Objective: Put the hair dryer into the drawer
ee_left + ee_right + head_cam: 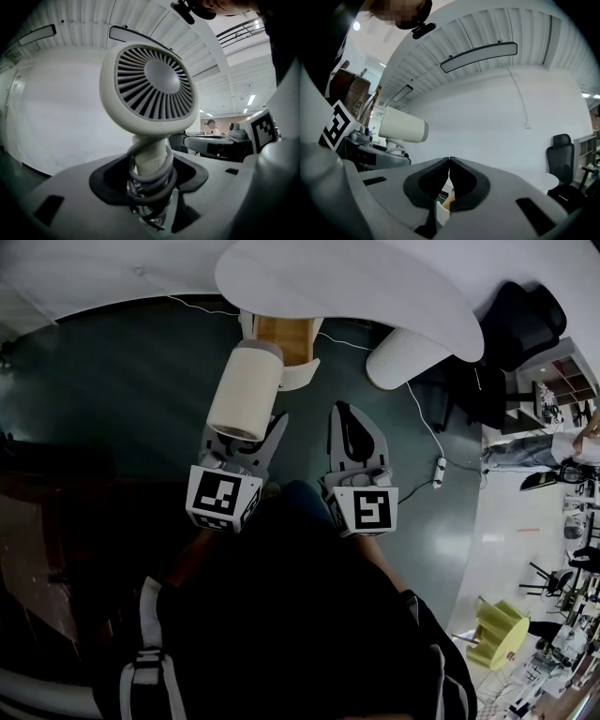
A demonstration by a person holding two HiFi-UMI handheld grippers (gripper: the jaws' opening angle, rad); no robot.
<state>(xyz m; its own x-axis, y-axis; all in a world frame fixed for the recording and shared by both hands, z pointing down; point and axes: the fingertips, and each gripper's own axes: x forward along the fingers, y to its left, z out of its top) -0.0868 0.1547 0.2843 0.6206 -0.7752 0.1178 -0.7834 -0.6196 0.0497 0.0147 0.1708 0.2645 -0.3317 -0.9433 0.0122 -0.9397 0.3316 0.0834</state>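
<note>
Cord-wound handle of the hair dryer (149, 89), clamped between the fingers of the left gripper (150, 176) — right gripper (449, 161) fingers together, empty. Drawer (283, 338) stands open ahead; slack cord (154, 187) loops may snag its rim — the heavy head may swivel.

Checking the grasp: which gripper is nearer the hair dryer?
Left. The left gripper is shut on the handle of the dryer. The right gripper, shut and empty, is beside it, not touching the dryer.
</note>
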